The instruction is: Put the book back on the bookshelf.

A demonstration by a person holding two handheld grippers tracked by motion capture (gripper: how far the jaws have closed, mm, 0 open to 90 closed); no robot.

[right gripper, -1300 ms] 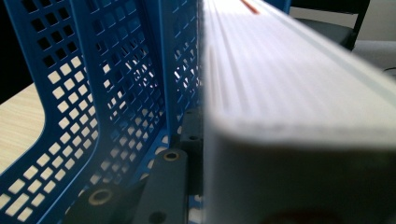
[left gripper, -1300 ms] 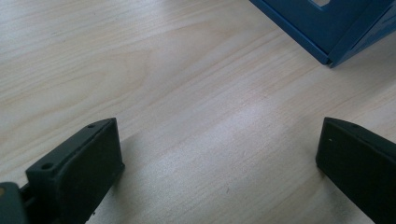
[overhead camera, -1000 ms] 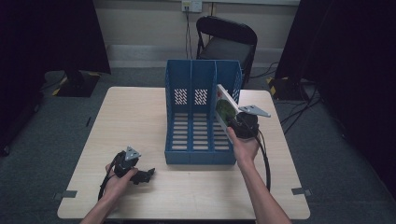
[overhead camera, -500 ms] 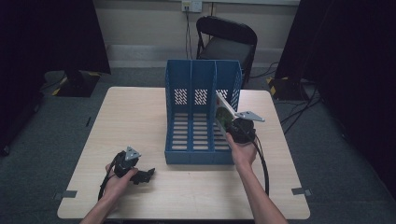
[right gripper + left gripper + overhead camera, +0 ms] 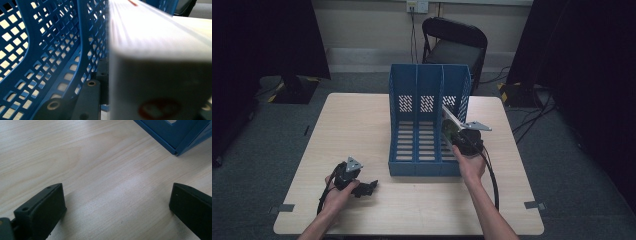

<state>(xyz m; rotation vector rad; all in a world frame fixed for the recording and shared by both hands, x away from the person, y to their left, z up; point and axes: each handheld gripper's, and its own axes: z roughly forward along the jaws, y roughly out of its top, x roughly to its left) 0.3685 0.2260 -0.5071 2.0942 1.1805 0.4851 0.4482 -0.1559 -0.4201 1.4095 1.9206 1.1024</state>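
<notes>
Left tool (image 5: 362,188) lies low on the desk (image 5: 362,130), near the front left, held in the person's left hand (image 5: 337,192). Its jaws stand wide apart with bare wood between them, as the left gripper view shows; nothing gripped. A corner of the blue file rack (image 5: 175,137) sits off beyond it, well apart from the jaws.

Centre of desk: the blue file rack (image 5: 428,125), three upright slots, perforated walls, open side toward the person.

Right: right tool (image 5: 452,131) is clamped on a book (image 5: 451,120), pale, thick, held tilted with its top leaning back and to the left. The book sits in the rightmost slot of the rack, partly inside, its upper end above the slot's floor. In the right gripper view the book (image 5: 160,50) is close and blurred, its page edges running away from the camera, the perforated wall just beside it. Whether the book touches the wall, cannot tell.

Behind the desk: a dark folding chair (image 5: 454,42).
</notes>
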